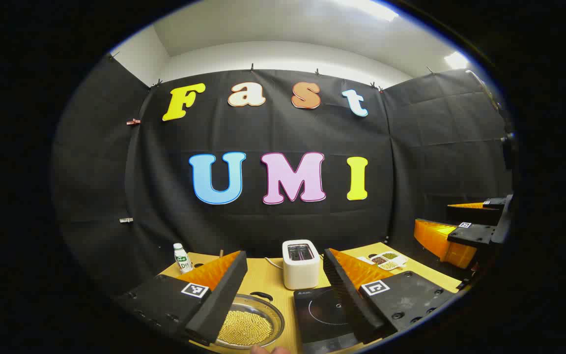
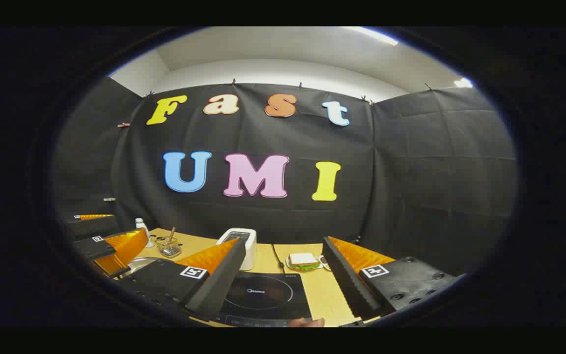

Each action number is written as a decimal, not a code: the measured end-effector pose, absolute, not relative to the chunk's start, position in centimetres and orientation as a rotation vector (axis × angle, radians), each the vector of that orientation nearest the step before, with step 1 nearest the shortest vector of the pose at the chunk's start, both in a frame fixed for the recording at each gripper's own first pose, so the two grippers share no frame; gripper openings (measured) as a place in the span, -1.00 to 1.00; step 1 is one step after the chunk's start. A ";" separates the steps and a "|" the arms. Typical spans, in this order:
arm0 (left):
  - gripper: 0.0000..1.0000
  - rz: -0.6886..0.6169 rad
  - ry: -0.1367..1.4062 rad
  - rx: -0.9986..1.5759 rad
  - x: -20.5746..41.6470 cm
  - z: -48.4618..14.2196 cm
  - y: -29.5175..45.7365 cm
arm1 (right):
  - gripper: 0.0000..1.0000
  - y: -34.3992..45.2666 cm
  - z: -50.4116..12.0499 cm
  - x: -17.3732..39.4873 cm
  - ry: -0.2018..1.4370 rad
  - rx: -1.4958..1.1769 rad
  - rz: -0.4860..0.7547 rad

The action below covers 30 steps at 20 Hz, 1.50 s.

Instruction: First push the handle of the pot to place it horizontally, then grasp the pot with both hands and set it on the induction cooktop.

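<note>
Left gripper view: pot (image 1: 248,324) half hidden by finger | both grippers wide apart, holding nothing

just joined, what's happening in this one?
A person holds a gripper in each hand above a yellow table, nothing grasped yet. The left gripper hangs open over a metal pot of yellow beads; the pot's black handle points toward the white toaster. The right gripper is open over the black induction cooktop, which is bare. A sandwich sits behind it. The pot is beside the cooktop, not on it.
</note>
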State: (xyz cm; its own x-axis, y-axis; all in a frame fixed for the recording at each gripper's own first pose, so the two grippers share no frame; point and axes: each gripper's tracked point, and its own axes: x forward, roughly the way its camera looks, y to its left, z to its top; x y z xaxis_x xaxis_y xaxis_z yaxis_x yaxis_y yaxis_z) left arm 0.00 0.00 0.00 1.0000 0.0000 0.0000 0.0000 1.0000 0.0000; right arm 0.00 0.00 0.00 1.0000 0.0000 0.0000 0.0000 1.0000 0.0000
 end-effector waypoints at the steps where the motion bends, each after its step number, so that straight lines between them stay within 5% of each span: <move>1: 0.94 -0.001 0.000 0.000 0.0 0.1 0.0 | 0.95 -0.1 -0.1 0.0 0.001 -0.001 0.000; 24: 0.93 -0.024 -0.011 -0.006 -0.9 0.8 -0.4 | 0.95 -0.5 0.1 -0.9 -0.008 -0.002 -0.010; 26: 0.75 -0.042 -0.021 -0.018 -1.2 1.1 -0.7 | 0.94 -0.4 0.2 -1.1 -0.012 -0.005 -0.012; 30: -0.50 -0.069 0.008 -0.006 -1.5 0.9 -0.3 | 0.95 -0.1 0.2 -1.1 -0.013 -0.015 -0.013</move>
